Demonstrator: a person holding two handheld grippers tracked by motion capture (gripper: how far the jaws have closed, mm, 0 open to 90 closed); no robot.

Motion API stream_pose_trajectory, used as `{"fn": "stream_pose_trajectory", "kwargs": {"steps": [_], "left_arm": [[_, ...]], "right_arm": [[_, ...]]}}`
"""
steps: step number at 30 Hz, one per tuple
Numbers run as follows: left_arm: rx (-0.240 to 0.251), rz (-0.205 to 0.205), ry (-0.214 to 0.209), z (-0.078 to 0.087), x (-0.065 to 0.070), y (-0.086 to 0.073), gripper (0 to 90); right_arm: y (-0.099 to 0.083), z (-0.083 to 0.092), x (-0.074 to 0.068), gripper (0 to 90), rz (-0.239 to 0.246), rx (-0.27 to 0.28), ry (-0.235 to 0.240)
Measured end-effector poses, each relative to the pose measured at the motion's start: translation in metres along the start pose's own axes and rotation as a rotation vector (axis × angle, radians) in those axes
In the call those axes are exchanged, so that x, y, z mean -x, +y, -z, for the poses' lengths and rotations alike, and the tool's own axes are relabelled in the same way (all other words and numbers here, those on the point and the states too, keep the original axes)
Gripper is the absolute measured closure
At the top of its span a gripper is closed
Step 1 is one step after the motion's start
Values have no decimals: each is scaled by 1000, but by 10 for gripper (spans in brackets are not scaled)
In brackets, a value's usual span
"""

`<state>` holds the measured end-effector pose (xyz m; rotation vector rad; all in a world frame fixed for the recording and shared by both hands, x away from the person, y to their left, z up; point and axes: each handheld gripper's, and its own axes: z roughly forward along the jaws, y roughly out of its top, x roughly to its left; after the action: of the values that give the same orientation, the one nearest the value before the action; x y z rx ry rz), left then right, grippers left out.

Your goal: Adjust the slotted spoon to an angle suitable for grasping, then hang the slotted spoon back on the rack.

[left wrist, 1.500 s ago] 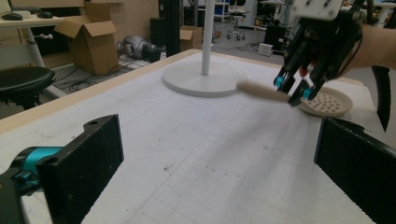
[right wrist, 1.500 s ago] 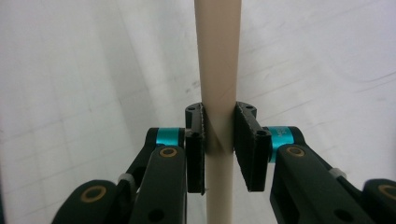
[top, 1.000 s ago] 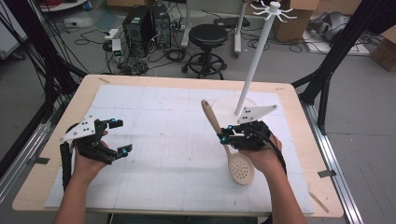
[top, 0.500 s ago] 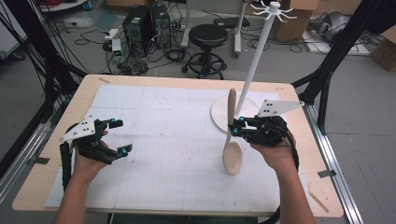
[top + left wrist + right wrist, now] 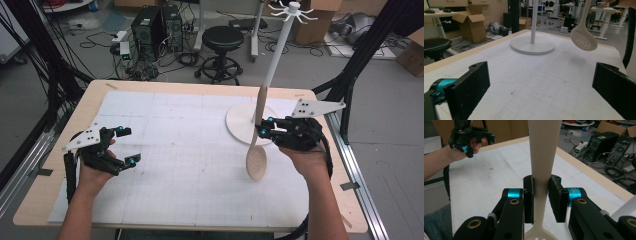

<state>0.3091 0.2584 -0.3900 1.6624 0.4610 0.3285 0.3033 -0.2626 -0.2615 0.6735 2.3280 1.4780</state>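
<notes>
Slotted spoon (image 5: 257, 145) clamped upright in right claw (image 5: 261, 127), off the desk (image 5: 165, 125). Left claw (image 5: 126, 146) open, empty. Hanging on hook stand (image 5: 280, 50) not yet done.

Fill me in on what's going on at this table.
A person works with a gripper in each hand. The right gripper is shut on the handle of a wooden slotted spoon, holding it upright above the table, bowl hanging down, next to the white hook stand. The left gripper sits open near the table's left side, with nothing between its fingers.
</notes>
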Motion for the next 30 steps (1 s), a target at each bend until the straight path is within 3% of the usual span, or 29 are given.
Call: {"fn": "stream_pose_trajectory", "kwargs": {"steps": [30], "left_arm": [[-6,-3,5,1,2,1,18]], "right_arm": [[6,13,10,752,-5,3,-46]]}}
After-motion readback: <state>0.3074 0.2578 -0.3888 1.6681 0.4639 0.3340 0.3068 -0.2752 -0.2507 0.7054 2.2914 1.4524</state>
